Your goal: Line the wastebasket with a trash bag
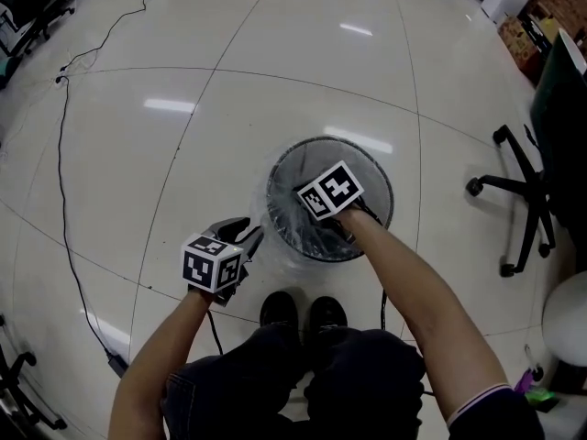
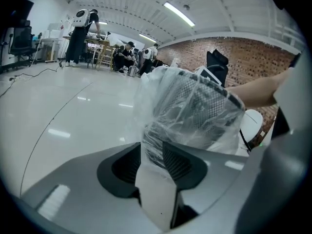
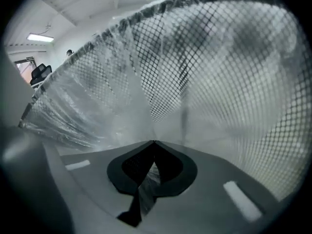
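A round black mesh wastebasket (image 1: 277, 180) stands on the pale floor in front of my feet. A clear trash bag (image 1: 286, 248) is draped over its rim and hangs down inside. My left gripper (image 1: 249, 235) is at the basket's near left side, outside the rim. In the left gripper view it (image 2: 160, 147) is shut on a bunched fold of the bag (image 2: 163, 94) that covers the basket (image 2: 209, 99). My right gripper (image 1: 335, 211) reaches down inside the basket. Its tips (image 3: 154, 143) meet, with crinkled film (image 3: 97, 111) pinched between them, and the mesh wall (image 3: 219, 72) is close ahead.
A black office chair (image 1: 525, 200) stands at the right and a white round object (image 1: 564, 319) at the lower right. A cable (image 1: 64, 154) runs along the floor on the left. My shoes (image 1: 303, 312) are just short of the basket. People stand by far tables (image 2: 83, 26).
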`<state>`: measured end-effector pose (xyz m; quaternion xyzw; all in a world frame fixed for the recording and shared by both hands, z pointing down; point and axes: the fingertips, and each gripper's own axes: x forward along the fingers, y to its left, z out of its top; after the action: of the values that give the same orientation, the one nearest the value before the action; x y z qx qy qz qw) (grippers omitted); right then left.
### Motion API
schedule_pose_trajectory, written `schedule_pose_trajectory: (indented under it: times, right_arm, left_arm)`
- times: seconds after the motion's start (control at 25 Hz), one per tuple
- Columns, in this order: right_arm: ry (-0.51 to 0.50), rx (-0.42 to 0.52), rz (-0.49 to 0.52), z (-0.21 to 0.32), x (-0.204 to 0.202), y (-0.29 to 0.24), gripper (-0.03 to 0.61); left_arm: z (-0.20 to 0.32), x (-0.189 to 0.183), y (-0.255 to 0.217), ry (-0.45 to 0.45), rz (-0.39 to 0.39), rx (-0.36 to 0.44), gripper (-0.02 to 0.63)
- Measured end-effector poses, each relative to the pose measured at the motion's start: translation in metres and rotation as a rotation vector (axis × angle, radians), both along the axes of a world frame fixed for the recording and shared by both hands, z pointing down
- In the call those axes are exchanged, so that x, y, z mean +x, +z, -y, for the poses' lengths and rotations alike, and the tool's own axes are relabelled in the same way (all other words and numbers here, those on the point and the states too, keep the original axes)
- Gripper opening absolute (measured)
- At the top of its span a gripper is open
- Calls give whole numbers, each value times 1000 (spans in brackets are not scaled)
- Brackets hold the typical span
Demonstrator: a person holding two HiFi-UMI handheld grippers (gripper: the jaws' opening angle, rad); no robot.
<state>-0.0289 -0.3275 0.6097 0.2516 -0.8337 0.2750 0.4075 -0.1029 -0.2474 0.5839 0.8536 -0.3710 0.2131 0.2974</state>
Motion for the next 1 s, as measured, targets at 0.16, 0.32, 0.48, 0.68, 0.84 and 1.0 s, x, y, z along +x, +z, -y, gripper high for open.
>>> schedule_pose_trajectory:
  times: [0.16,0.32,0.48,0.68,0.84,1.0]
  right_arm:
    - [-11,-20,-25,0,-1,13,2]
    - [-10,-33,-24,2,-6,20,2]
    - [-16,-39,-37,1,-7,23,2]
    - [-21,-37,-60,0,-5,21,2]
    - [-21,-39,-63,0,-4,17,2]
    - [-40,-18,-52,5,-17,10,2]
  left_arm:
    - [4,3,-2,4,-14,7,140]
    - [5,2,0,0,-25,1,140]
    - [5,3,3,-3,-31,-5,140]
    - [6,4,4,-3,-29,-7,140]
    - [5,7,1,2,-28,-6,140]
    - [4,9,0,3,-30,-7,140]
